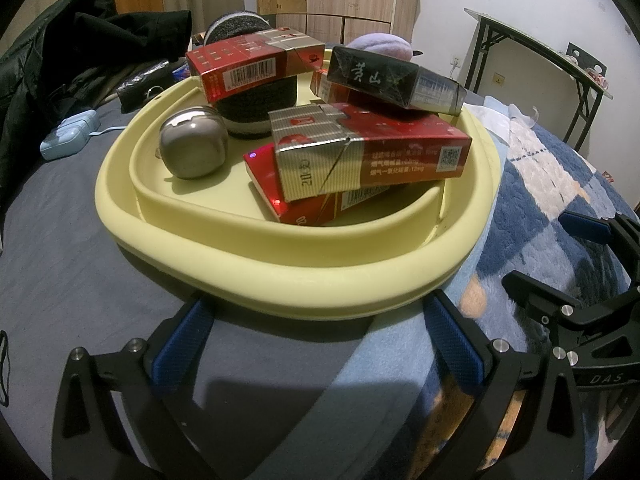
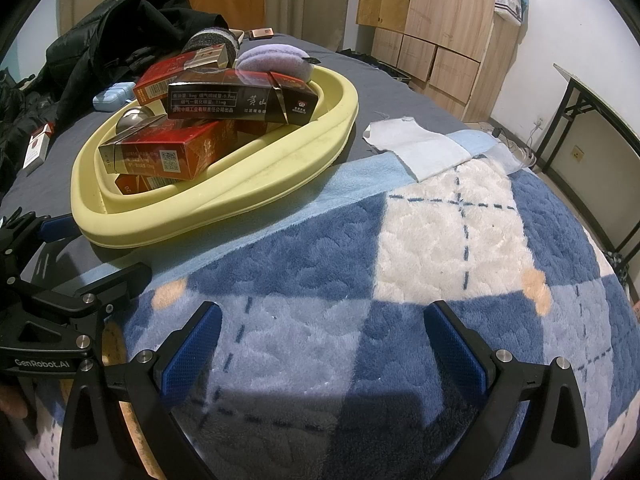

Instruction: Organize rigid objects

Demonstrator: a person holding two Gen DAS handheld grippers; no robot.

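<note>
Left wrist view: yellow basin (image 1: 280, 276) on bed, piled with cigarette packs (image 1: 372, 152) plus metal ball (image 1: 192, 142). Sorting looks nearly done; one pack (image 2: 38, 148) lies outside. Left gripper (image 1: 316, 340) spread, empty; right gripper (image 2: 320, 344) spread, empty.

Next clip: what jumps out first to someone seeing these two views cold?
The pale yellow tray on the bed, heaped with red cigarette packs and one black pack on top, a shiny metal ball at its left side. Both grippers, left and right, are open and empty, short of the tray, the right over the blue checked blanket.
</note>
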